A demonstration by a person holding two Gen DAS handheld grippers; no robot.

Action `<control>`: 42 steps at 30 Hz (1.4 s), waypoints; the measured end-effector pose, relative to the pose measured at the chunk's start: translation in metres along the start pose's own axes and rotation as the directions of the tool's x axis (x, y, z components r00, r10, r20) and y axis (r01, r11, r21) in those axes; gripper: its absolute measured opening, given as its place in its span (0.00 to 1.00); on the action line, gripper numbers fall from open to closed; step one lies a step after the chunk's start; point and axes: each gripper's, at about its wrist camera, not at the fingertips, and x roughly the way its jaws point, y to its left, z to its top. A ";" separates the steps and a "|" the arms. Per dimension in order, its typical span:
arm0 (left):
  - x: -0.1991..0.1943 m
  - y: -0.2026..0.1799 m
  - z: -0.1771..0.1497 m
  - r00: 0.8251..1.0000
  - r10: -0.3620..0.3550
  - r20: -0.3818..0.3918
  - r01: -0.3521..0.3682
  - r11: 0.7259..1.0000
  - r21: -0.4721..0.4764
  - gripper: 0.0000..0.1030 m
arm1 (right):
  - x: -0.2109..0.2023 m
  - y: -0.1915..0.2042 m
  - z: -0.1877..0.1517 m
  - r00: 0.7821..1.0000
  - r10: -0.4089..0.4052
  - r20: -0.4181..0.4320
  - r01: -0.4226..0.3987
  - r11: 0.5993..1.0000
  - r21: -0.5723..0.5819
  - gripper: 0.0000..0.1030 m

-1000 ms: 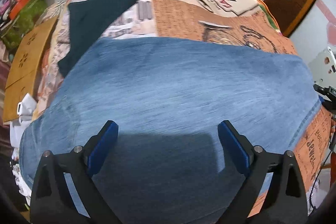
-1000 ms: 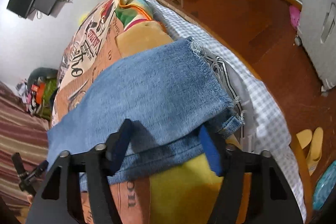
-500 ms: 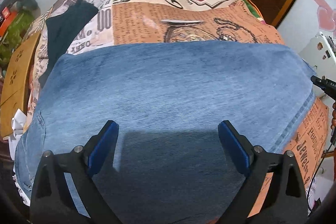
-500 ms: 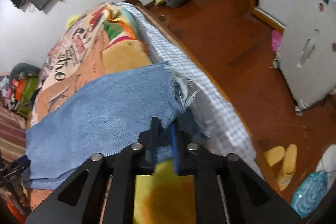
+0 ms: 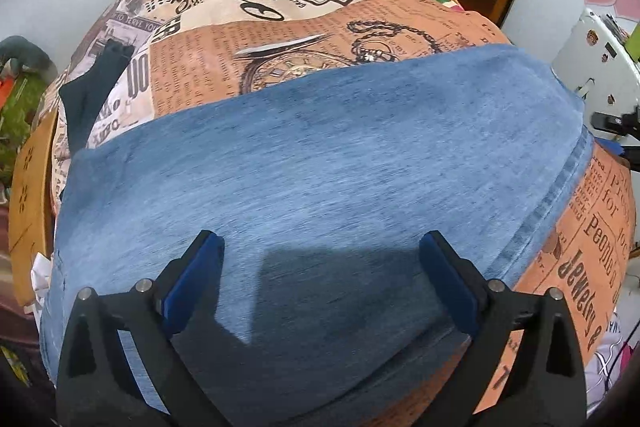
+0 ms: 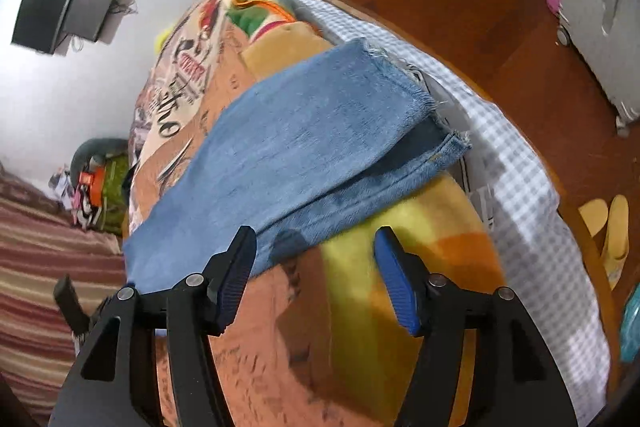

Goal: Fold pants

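Printed fleece blanket [image 5: 280, 39] covers one bed; one soft denim pants [image 5: 320, 179] lies doubled, probably. Left gripper [image 5: 322, 271] spread; right gripper [image 6: 316, 267] opening, empty.

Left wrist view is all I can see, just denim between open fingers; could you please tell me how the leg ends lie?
Observer: The two jeans legs are stacked, frayed hems near the bed's checked edge.
Operator: Do the hems line up?
Observer: No, the lower hem sticks out past the upper.
Operator: Is the right gripper holding them?
Observer: No, the right gripper is opening, nothing between its pads.
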 end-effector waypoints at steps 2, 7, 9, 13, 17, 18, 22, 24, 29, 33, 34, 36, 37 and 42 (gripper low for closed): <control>0.001 -0.003 0.001 1.000 -0.002 0.002 0.002 1.000 0.000 0.98 | 0.006 -0.005 0.006 1.000 0.011 0.011 -0.011 0.999 0.042 0.57; 0.001 -0.005 0.004 1.000 -0.007 0.009 0.007 1.000 -0.005 0.98 | 0.010 -0.001 0.023 0.994 -0.059 0.097 0.056 0.998 0.041 0.40; 0.000 -0.003 0.004 1.000 -0.017 0.015 0.017 1.000 -0.017 0.98 | 0.006 0.000 0.028 0.988 -0.078 0.131 0.075 0.997 0.030 0.30; -0.005 0.006 0.005 0.999 -0.038 0.032 0.040 0.998 -0.055 0.98 | -0.004 0.015 0.037 0.978 -0.077 0.195 0.087 0.995 -0.044 0.08; -0.020 0.021 0.004 0.997 -0.038 0.071 0.045 0.994 -0.101 0.98 | -0.032 0.045 0.037 0.955 -0.057 0.292 0.107 0.982 -0.158 0.07; -0.024 0.024 0.004 0.996 -0.037 0.081 0.046 0.993 -0.110 0.98 | -0.038 0.054 0.036 0.949 -0.040 0.312 0.100 0.979 -0.178 0.07; -0.048 0.048 0.002 0.990 -0.018 0.137 0.040 0.987 -0.158 0.98 | -0.069 0.098 0.031 0.926 0.065 0.372 0.046 0.959 -0.281 0.06; -0.060 0.060 -0.001 0.986 -0.001 0.166 0.031 0.983 -0.181 0.98 | -0.083 0.127 0.023 0.911 0.123 0.393 0.025 0.936 -0.352 0.06; -0.092 0.089 -0.011 0.970 0.042 0.238 0.016 0.972 -0.236 0.98 | -0.089 0.195 0.002 0.889 0.240 0.391 -0.014 0.866 -0.500 0.06; -0.117 0.109 -0.024 0.956 0.068 0.285 0.013 0.962 -0.272 0.98 | -0.070 0.243 -0.019 0.892 0.321 0.317 -0.079 0.803 -0.591 0.06; -0.122 0.114 -0.028 0.952 0.076 0.298 0.010 0.961 -0.277 0.98 | -0.063 0.252 -0.024 0.894 0.334 0.297 -0.092 0.787 -0.610 0.06; -0.131 0.120 -0.033 0.945 0.098 0.313 -0.005 0.959 -0.283 0.98 | -0.043 0.275 -0.039 0.903 0.348 0.251 -0.108 0.750 -0.652 0.06; -0.135 0.123 -0.036 0.942 0.109 0.319 -0.014 0.958 -0.286 0.98 | -0.033 0.283 -0.045 0.907 0.356 0.227 -0.121 0.735 -0.668 0.06; -0.150 0.138 -0.053 0.932 0.126 0.340 -0.014 0.950 -0.313 0.98 | 0.025 0.321 -0.084 0.935 0.344 0.082 -0.177 0.657 -0.733 0.06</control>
